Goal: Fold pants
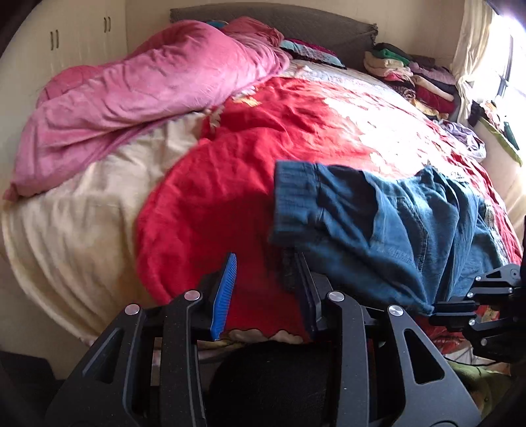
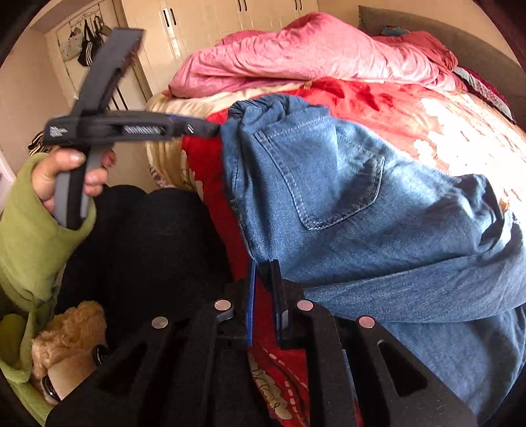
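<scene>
In your left wrist view, your left gripper (image 1: 266, 289) sits low in the frame with its jaws standing well apart, the blue ribbed pad on one side and the dark finger on the other, and red bedspread (image 1: 210, 210) showing between them. The blue denim pants (image 1: 388, 230) lie bunched on the bed just beyond and to the right, the ribbed waistband edge lifted and blurred; its lower edge appears to touch the outer side of the right-hand finger, but nothing sits between the jaws. At the far right edge your right gripper (image 1: 440, 315) meets the lower hem of the denim. A crumpled pink blanket (image 1: 138, 95) fills the upper left of the bed, a cream sheet (image 1: 75, 223) lies below it, and a stack of folded clothes (image 1: 411, 72) rests near the headboard by the window. In your right wrist view, your right gripper (image 2: 263, 295) has its jaws drawn nearly together, with only a narrow gap, and the edge of the pants (image 2: 345, 203) comes down to the fingertips; you cannot tell for certain whether cloth is pinched there. A back pocket with pale stitching faces the camera. To the upper left, your left gripper (image 2: 203, 128), blurred, touches the gathered waistband corner, held by your left hand (image 2: 70, 179) in a green sleeve (image 2: 29, 243). White wardrobe doors (image 2: 203, 23) stand behind.
</scene>
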